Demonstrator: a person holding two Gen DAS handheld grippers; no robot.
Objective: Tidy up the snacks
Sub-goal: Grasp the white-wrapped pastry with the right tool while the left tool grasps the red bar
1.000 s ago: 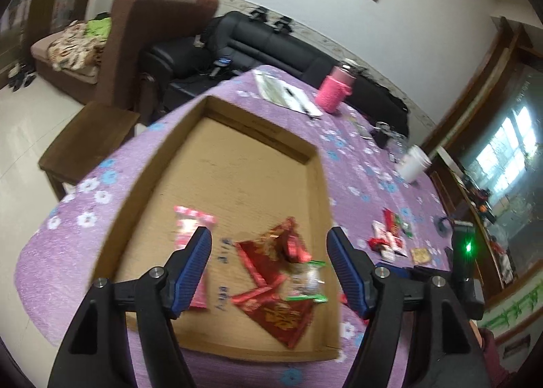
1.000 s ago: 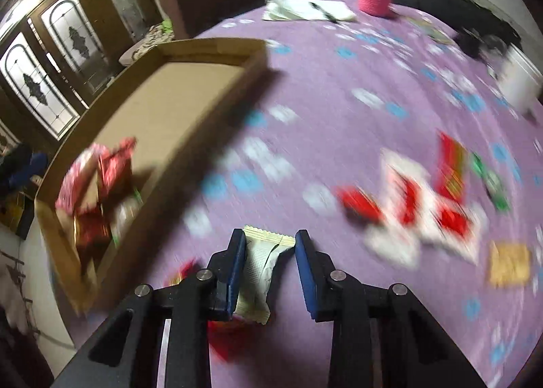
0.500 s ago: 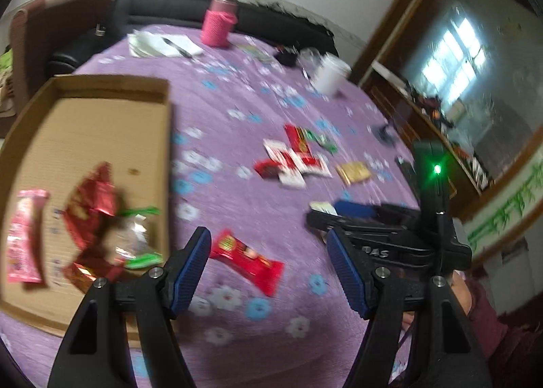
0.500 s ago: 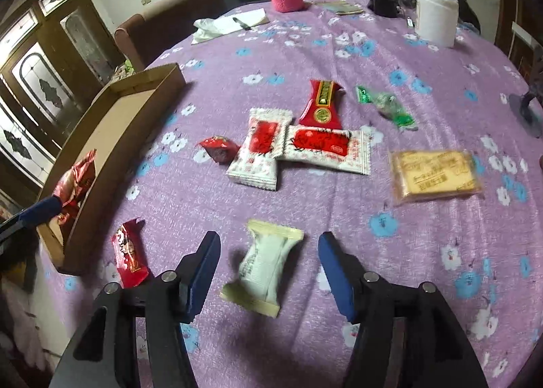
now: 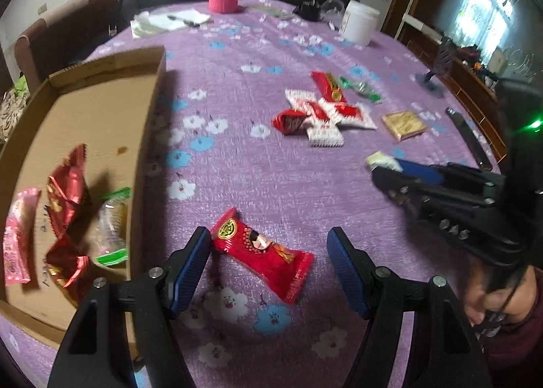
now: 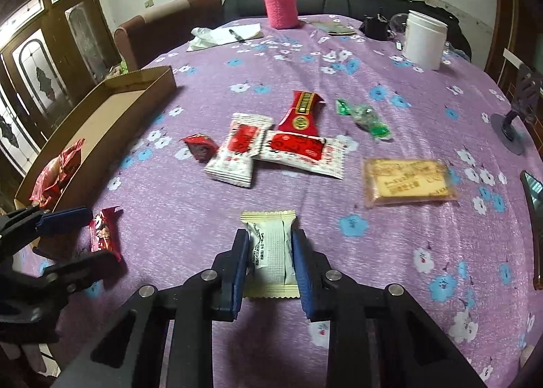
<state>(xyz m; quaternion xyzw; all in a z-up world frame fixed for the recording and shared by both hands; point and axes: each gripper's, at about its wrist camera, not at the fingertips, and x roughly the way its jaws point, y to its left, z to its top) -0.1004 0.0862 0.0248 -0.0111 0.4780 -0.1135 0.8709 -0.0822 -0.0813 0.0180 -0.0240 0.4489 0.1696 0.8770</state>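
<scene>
A round table [image 6: 390,252] wears a soft purple cloth printed with small blue and white flowers, and crinkly snack packets lie scattered over it. The right gripper [image 6: 269,254] has just been closing its jaws, and its blue ribbed pads now press both sides of a cream pillow pack [image 6: 271,248] with crimped, saw-toothed ends; the pack lies flat on the cloth near the table's front edge. The left gripper [image 5: 268,265] stands wide open over a glossy red wrapper [image 5: 263,248] that lies slantwise on the cloth between its fingers; one end of the wrapper sits just beside the left pad, though whether they touch is hard to tell. To the left lies a shallow, rectangular cardboard tray [image 5: 101,109] of plain brown board with low walls. It holds a pink packet [image 5: 17,235], several crumpled shiny red foil packets [image 5: 66,191] and a clear wrapper with green ends [image 5: 112,218]. In mid-table two white packets with red labels [image 6: 264,150] overlap, with a long red packet [image 6: 302,111] above them, a small red sweet [image 6: 200,147] beside them, a green-ended clear wrapper [image 6: 364,118] and a flat, clear-wrapped yellow biscuit [image 6: 407,181] off to the right. Farther back stand a flask in a pink knitted sleeve [image 6: 281,4] and a white plastic tub [image 6: 424,40].
</scene>
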